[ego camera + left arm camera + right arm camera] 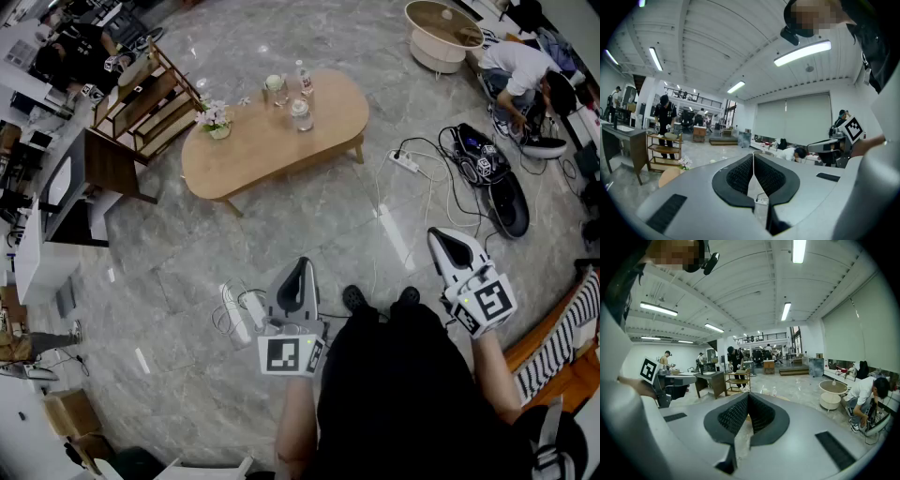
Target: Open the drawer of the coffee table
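Note:
A wooden oval coffee table (253, 150) stands on the marble floor, well ahead of me in the head view. On it are a glass jar (301, 114), a water bottle (304, 79), a cup (274, 87) and a small flower pot (217, 120). No drawer front shows from here. My left gripper (300, 267) is held low in front of my body, jaws shut and empty. My right gripper (444, 240) is out to the right, also shut with nothing in it. Both are far short of the table. The closed pads (740, 176) fill the left gripper view, and the right gripper view shows its pads (733, 417) closed too.
A wooden shelf unit (145, 98) and a dark desk (98, 173) stand left of the table. Power strips (405, 162) and cables (450, 178) lie on the floor to the right, with another strip (246, 309) near my feet. A crouching person (514, 75) and a round white table (444, 34) are far right.

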Motion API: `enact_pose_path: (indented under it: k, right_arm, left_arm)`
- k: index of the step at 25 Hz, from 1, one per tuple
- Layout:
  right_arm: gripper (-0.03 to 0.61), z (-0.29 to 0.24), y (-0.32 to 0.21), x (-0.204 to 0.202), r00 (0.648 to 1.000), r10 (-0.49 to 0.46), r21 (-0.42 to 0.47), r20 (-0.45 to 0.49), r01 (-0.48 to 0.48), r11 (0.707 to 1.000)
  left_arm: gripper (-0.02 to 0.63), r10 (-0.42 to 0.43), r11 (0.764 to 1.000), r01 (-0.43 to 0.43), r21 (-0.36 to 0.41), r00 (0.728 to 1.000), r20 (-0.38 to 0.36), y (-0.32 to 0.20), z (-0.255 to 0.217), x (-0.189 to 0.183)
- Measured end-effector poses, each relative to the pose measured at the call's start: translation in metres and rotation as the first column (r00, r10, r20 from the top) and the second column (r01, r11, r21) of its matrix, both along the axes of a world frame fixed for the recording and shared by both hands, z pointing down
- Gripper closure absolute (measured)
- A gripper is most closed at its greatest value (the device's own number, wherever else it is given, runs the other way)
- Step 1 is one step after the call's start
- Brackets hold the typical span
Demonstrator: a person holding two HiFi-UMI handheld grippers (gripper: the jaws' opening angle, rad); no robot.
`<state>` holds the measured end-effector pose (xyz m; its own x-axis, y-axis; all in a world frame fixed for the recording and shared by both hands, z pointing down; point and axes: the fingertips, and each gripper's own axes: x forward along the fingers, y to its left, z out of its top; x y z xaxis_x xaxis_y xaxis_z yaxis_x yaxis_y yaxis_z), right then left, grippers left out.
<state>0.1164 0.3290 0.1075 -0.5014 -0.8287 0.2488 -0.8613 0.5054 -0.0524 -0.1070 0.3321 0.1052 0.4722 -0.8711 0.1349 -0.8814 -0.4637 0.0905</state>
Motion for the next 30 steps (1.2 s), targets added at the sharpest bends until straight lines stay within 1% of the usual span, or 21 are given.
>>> enact_pose_path:
  k: [8,13,17,21,27,30]
  right_arm:
    - [0.566,-0.017,-0.010,0.005,1.000,0.014,0.046,-0.005,-0.014,0.999]
    - [0.566,-0.018,-0.013,-0.001,1.000,0.016,0.059,-0.005,-0.016,0.998]
    - [0.566,-0.021,-0.017,-0.003,1.000,0.022,0.061,-0.006,-0.022,0.998]
    - [0.566,-0.026,-0.022,-0.002,0.997,0.053,0.053,0.053,-0.056,0.997]
    - [0.566,-0.025,-0.023,0.012,0.993,0.102,0.035,0.063,-0.104,0.994]
    - [0.566,-0.023,-0.031,0.019,0.991,0.098,0.019,0.088,-0.100,0.995]
  left_arm:
    - [0.595,0.024,1.000,-0.024,0.002,1.000,0.001,-0.007,-0.004,0.008]
    - [0.594,0.028,1.000,-0.028,-0.001,1.000,0.005,-0.015,0.000,0.004]
    - [0.594,0.021,1.000,-0.021,0.001,1.000,-0.006,-0.021,-0.003,-0.002]
    - [0.594,0.024,1.000,-0.024,-0.008,1.000,-0.013,-0.026,-0.001,-0.008]
    - [0.594,0.046,0.998,-0.046,-0.031,0.999,-0.019,-0.034,0.006,-0.002]
    - [0.595,0.043,0.998,-0.044,-0.047,0.999,-0.016,-0.043,0.008,0.004]
